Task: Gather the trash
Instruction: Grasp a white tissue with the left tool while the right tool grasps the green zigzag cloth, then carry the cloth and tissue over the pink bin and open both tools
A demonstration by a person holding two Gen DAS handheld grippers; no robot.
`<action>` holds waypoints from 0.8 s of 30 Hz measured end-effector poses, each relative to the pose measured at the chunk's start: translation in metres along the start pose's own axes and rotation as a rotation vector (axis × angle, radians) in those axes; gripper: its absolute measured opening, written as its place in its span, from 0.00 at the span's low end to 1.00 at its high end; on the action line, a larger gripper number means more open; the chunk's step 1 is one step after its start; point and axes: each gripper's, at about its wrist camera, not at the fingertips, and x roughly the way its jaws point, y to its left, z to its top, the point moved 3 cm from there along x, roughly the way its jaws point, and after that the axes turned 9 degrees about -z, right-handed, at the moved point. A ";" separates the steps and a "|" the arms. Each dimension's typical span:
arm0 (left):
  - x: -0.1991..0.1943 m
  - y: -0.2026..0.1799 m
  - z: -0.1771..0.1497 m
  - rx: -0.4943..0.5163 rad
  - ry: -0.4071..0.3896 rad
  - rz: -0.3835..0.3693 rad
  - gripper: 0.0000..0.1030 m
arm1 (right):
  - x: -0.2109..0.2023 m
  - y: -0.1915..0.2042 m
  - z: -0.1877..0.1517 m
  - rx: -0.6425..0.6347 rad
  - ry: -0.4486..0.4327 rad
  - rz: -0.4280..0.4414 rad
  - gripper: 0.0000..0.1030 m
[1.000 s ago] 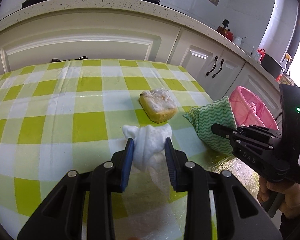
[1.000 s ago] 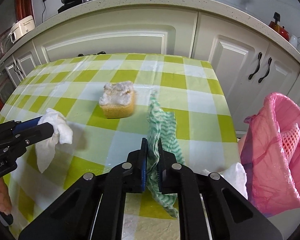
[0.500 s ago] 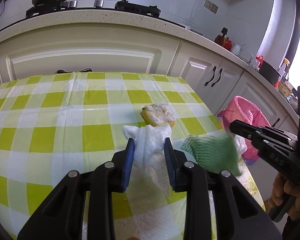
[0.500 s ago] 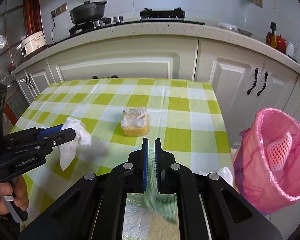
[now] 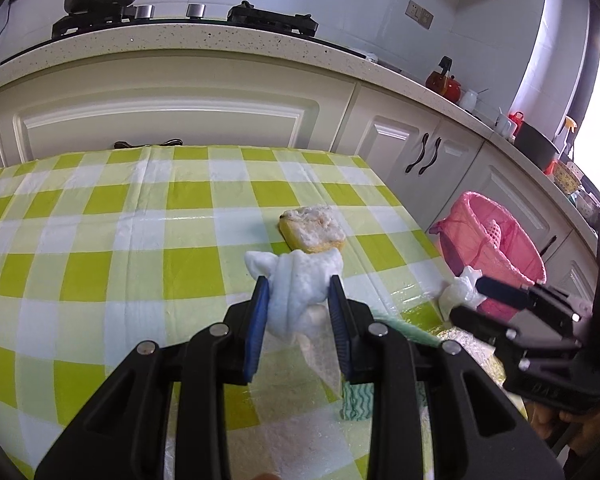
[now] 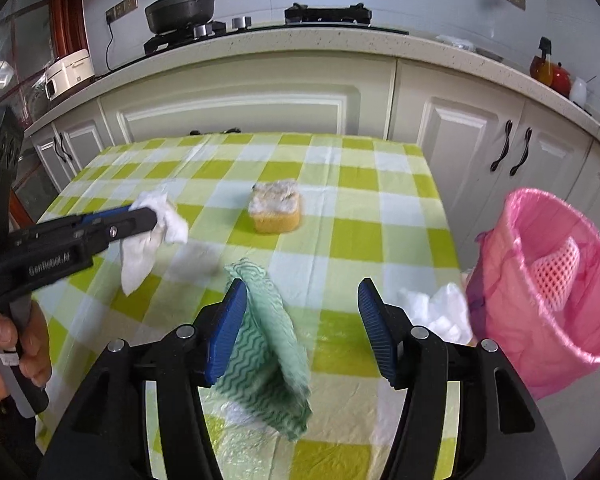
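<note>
- Right gripper: our fingers stand wide apart; half a second ago they were pinched on the green cloth.
- Green cloth: blurred, against the left pad; we cannot tell whether it hangs or falls. From the left wrist view only a corner shows, the rest hidden behind the fingers.
- Left gripper: clamped on the white tissue, as before, its tail drooping above the table.
- Crumpled white wrapper: at the table's right edge, just beside the bin; partly covered by our right finger.
- Sponge: on the table further off, unmoved.
- Pink bin: on the floor beside the table, netted foam inside; its base is cut off.
</note>
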 end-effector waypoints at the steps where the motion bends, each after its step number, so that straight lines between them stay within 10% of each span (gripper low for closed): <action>1: 0.000 0.001 0.000 -0.003 -0.001 0.001 0.28 | 0.002 0.003 -0.004 -0.003 0.010 0.008 0.54; 16: -0.002 0.010 -0.001 -0.024 -0.003 0.012 0.28 | 0.043 0.046 -0.042 -0.055 0.131 0.023 0.63; 18: -0.001 0.011 -0.001 -0.027 -0.003 0.012 0.28 | 0.044 0.048 -0.045 -0.071 0.130 0.008 0.32; 24: -0.001 0.008 -0.002 -0.021 0.000 0.011 0.28 | 0.041 0.040 -0.043 -0.048 0.115 -0.004 0.09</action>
